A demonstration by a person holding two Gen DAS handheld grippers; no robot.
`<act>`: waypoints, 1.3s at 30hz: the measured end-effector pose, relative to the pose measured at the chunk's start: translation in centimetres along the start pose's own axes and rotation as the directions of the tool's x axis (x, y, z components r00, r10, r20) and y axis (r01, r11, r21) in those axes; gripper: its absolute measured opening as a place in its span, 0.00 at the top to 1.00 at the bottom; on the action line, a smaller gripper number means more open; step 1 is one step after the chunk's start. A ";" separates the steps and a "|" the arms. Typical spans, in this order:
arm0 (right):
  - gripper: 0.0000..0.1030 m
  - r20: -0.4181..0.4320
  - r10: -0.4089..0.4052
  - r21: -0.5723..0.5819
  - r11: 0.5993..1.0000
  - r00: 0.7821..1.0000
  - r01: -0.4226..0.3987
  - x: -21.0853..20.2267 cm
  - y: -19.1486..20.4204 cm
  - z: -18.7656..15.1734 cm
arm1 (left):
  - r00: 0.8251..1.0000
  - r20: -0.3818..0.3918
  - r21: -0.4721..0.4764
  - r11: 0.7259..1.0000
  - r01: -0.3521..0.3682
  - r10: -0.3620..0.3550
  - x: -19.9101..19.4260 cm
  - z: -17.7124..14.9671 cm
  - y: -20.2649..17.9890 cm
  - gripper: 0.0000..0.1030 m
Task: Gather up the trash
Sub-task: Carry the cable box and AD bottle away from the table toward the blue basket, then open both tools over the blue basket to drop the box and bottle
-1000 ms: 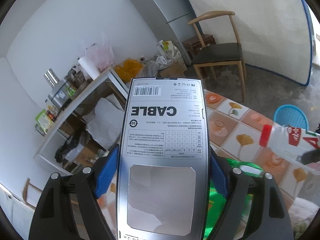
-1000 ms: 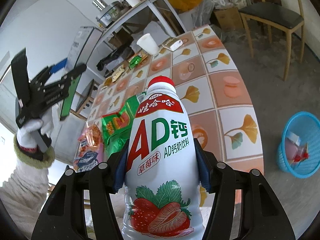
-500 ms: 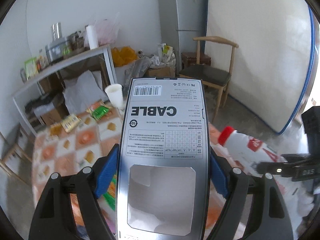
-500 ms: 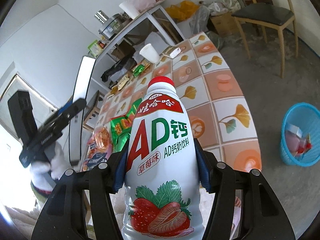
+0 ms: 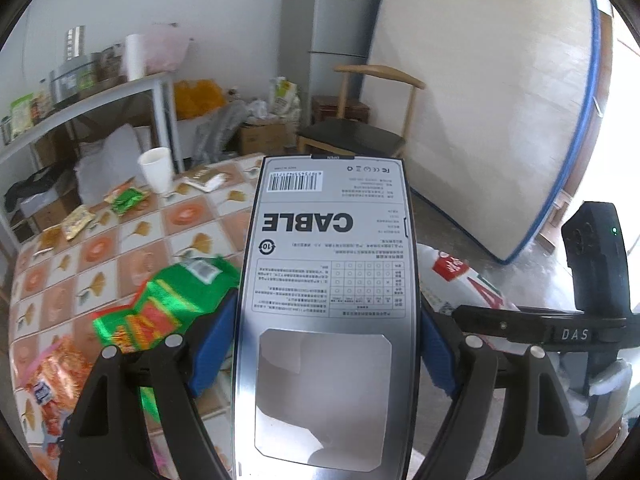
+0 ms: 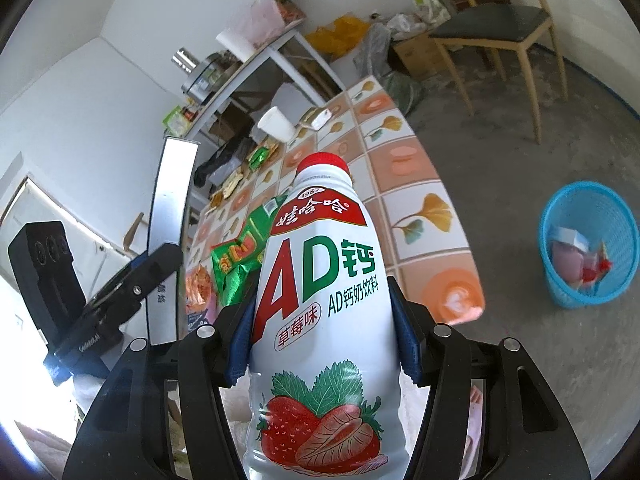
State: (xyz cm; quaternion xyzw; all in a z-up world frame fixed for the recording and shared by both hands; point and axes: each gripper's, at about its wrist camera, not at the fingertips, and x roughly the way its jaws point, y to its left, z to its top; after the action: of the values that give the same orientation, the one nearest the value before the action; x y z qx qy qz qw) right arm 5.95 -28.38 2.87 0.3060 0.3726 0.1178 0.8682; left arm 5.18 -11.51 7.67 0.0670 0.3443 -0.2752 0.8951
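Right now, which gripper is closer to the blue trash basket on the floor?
Right. The right gripper, clamping the drink bottle, is at the table edge beside the blue basket. The left gripper, clamping the cable box, sits on the right gripper's far side.

Setting: a lived-in home kitchen or dining room. Indicators: a grey refrigerator (image 5: 334,36) against the wall, a wooden chair (image 5: 362,128), a tabletop (image 5: 132,256) with a tile-pattern cover, a shelf (image 5: 80,100) loaded with cookware and food packets, and a blue wastebasket (image 6: 588,246) on the concrete floor.
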 end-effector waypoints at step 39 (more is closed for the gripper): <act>0.46 0.078 -0.094 0.224 0.972 0.992 0.075 -4.7 -10.5 -0.5 | 0.971 -0.173 0.077 0.980 0.182 -0.167 10.1 1.5 -8.3 0.23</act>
State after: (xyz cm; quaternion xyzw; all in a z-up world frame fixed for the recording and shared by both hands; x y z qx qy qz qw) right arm 2.08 -38.40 -1.22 0.3890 0.3575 0.0251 0.8487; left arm 7.71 -23.40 2.77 0.1002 0.4089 -0.3620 0.8317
